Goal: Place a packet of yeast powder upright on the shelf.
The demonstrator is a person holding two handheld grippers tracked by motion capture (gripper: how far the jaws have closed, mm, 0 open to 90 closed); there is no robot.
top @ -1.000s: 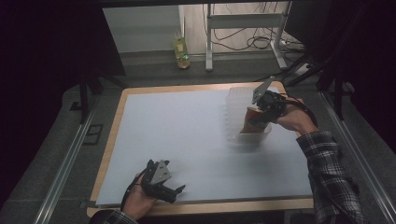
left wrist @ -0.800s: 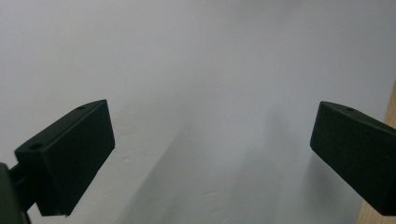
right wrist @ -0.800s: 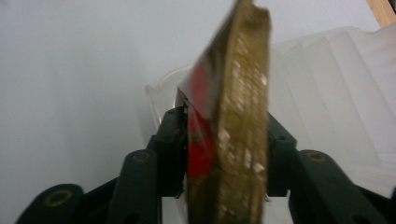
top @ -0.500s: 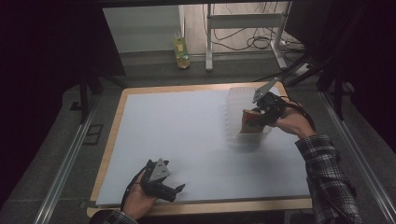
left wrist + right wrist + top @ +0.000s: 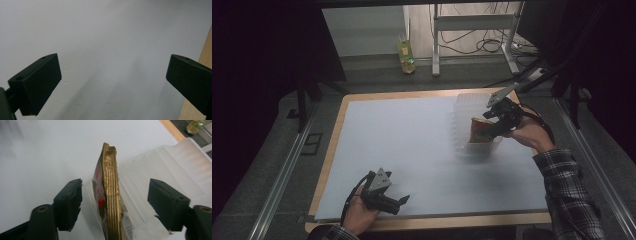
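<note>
Black two-jaw left gripper (image 5: 404, 201) topped by a grey three-cornered plate; black right gripper (image 5: 488, 131) trailing a dark cable; plaid sleeve (image 5: 568, 192) on the right forearm.

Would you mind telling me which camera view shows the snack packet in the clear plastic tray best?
The right gripper view: the snack packet stands edge-on, close up, between the right gripper's open jaws, which have just been opening. The high view shows the packet small in the clear plastic tray. The left gripper view shows the white table surface instead.
</note>
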